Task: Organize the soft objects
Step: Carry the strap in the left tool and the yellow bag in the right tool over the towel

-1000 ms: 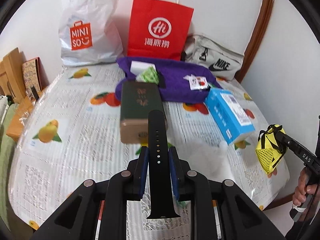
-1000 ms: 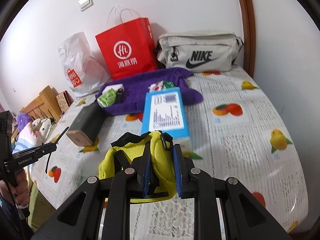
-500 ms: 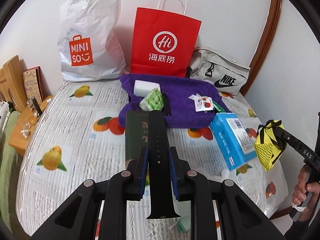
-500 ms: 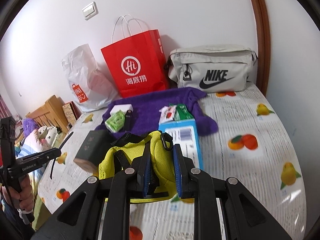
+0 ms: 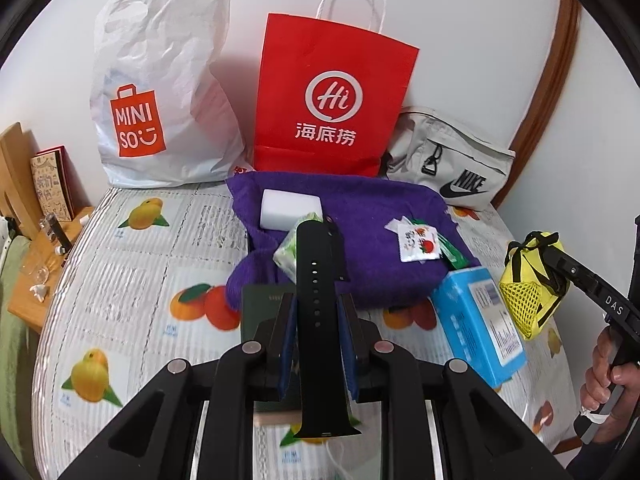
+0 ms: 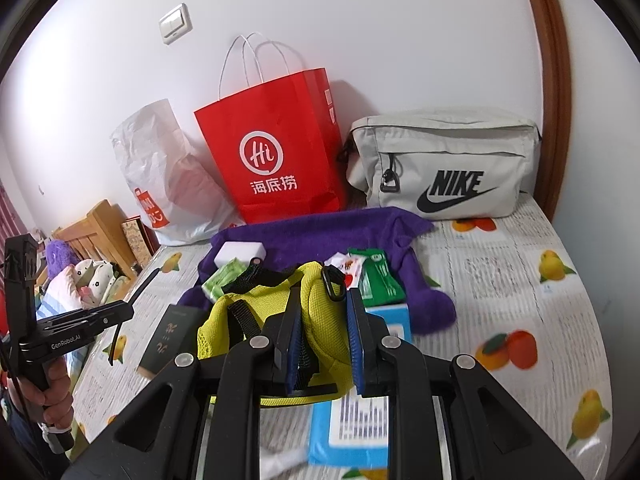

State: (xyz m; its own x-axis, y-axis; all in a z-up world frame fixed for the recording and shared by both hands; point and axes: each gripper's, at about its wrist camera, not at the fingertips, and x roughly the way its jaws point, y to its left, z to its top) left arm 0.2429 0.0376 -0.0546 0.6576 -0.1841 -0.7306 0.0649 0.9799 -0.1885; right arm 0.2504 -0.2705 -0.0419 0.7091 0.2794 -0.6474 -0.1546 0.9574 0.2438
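My left gripper is shut on a black watch strap, held upright above the table in front of the purple towel. My right gripper is shut on a yellow mesh pouch with black straps; the pouch also shows at the right of the left wrist view. On the towel lie a white block, a green tissue pack and small sachets. The left gripper also shows in the right wrist view.
A white Miniso bag, a red paper bag and a grey Nike bag stand against the back wall. A blue box and a dark green box lie on the fruit-print tablecloth. A wooden shelf is left.
Both grippers have risen and moved forward toward the towel and bags, still holding the strap and the pouch. The bags at the back look larger now.
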